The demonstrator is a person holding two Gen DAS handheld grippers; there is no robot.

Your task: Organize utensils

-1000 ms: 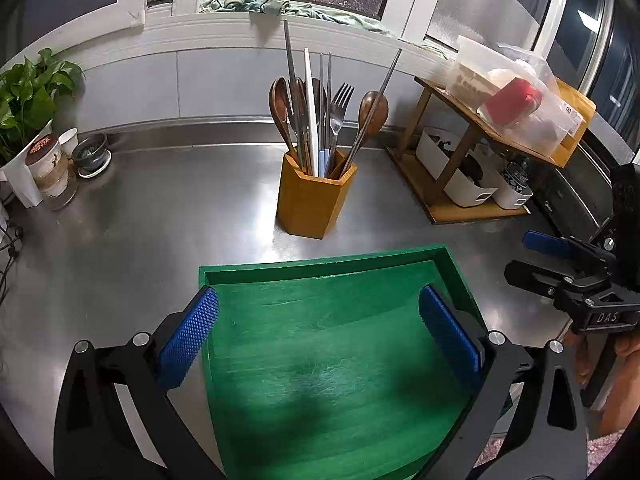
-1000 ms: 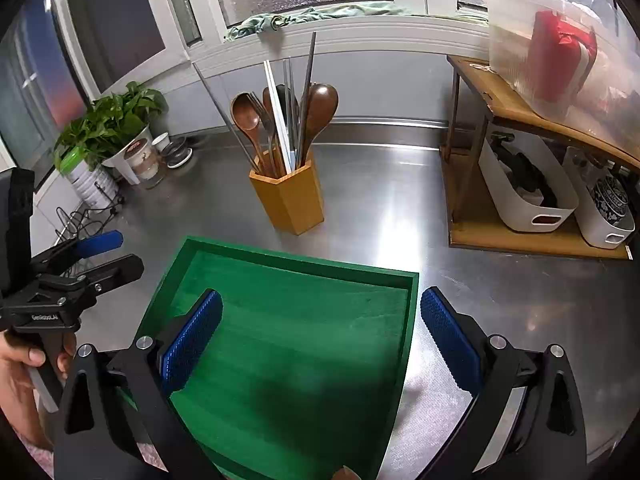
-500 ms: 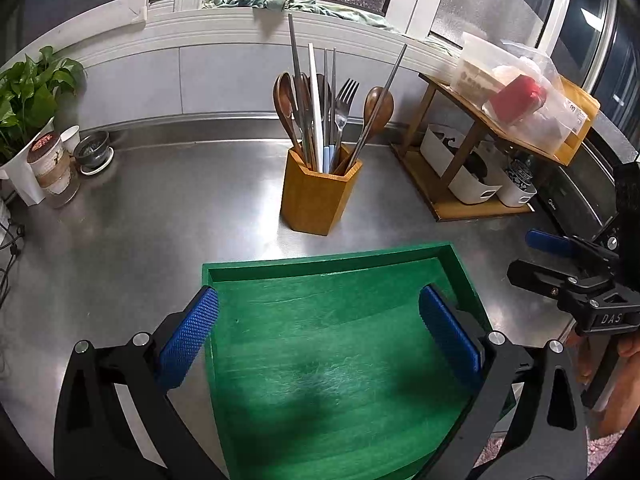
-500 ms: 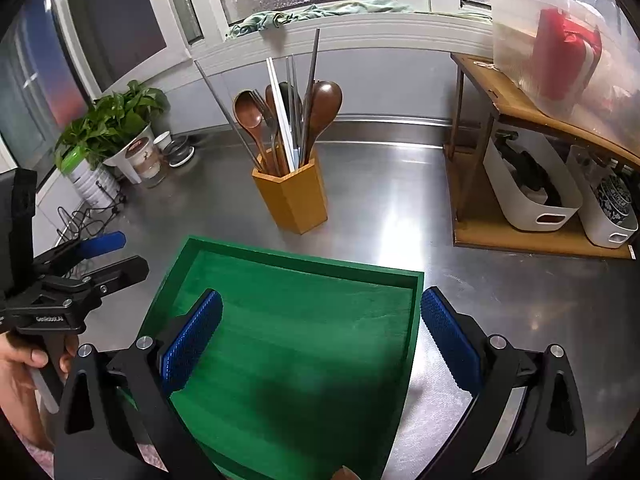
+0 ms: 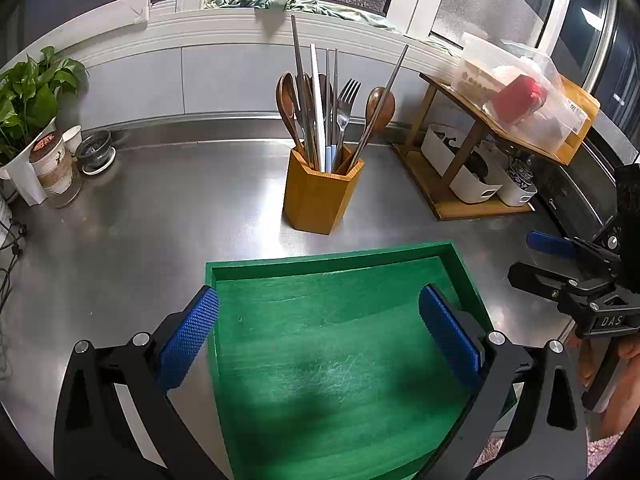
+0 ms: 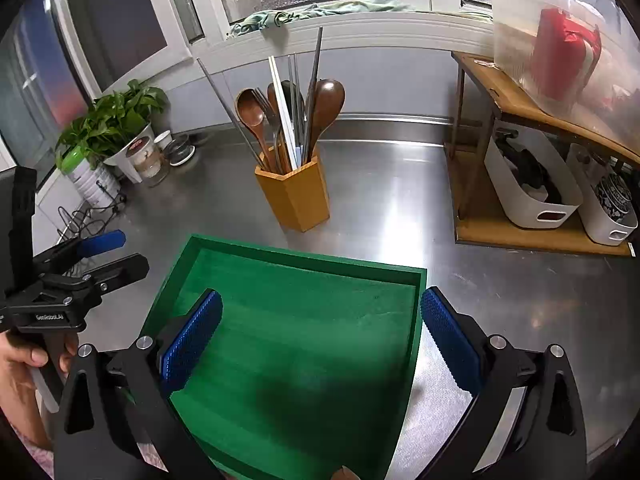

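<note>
A wooden hexagonal holder (image 5: 322, 192) (image 6: 296, 196) stands on the steel counter, packed with wooden spoons (image 5: 286, 100), a fork (image 5: 346, 100) and metal chopsticks (image 5: 300, 80). In front of it lies an empty green tray (image 5: 332, 264) (image 6: 304, 258). My left gripper (image 5: 318, 332) is open and empty above the tray's near part. My right gripper (image 6: 322, 334) is open and empty above the tray too. Each gripper shows at the edge of the other's view, the right one (image 5: 560, 264) and the left one (image 6: 100, 256).
A wooden shelf (image 5: 480, 128) (image 6: 520, 236) with white bins and a plastic box stands at the right. A potted plant (image 5: 28, 100) (image 6: 112, 124), cups and a small bowl (image 5: 94, 152) sit at the left. A wall and window sill run behind.
Both grippers have drawn back a little toward me and risen slightly, so the holder and tray sit a bit lower and farther in view. Both stay open and empty.
</note>
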